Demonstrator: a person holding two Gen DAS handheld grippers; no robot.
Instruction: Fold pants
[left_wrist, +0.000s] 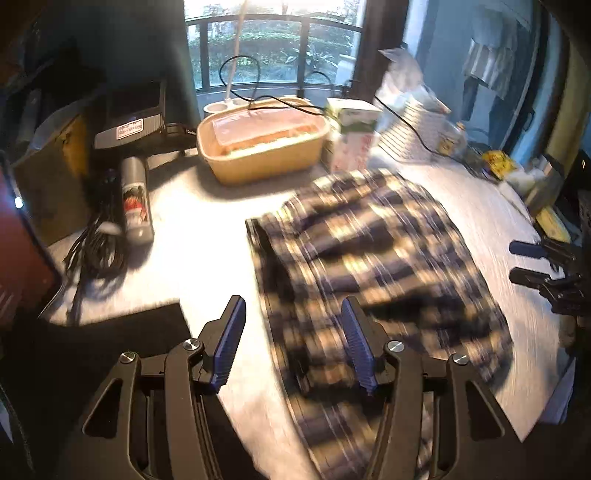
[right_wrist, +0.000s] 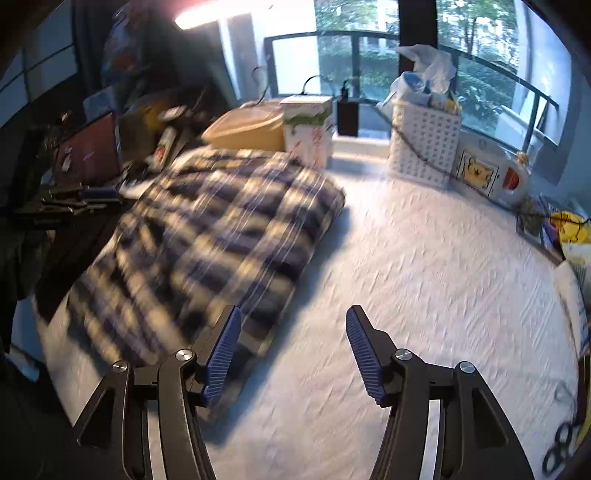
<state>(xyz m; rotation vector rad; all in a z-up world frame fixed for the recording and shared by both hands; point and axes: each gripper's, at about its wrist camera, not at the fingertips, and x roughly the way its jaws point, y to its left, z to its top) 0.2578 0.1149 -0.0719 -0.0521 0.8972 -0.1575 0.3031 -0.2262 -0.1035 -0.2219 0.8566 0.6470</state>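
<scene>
White textured table beneath a window with a dark railing and green shrubs outside. Spread across the table, plaid pants, navy and cream check, folded into a rough thick rectangle, blurred by motion in both views. Lying left of centre from the right wrist view, with bare table to their right.

Left gripper hovering over the near left edge of the pants, blue ribbed fingers spread apart, nothing pinched between them; one finger above bare table, the other above the plaid cloth. Cannot tell whether either finger brushes the fabric. Right gripper likewise released, fingers parted with only table and the near corner of the pants showing in the gap, nothing grasped. Seen from the left wrist view at the far right edge as two dark fingers with blue pads, just off the right side of the pants.

Along the back of the table: tan plastic tub with something pinkish inside, white carton with green print just right of it, white perforated basket stuffed with plastic bags. Black cable trailing over the tub. Grey spray can lying on its side at the left, beside a bundle of black cords.
</scene>
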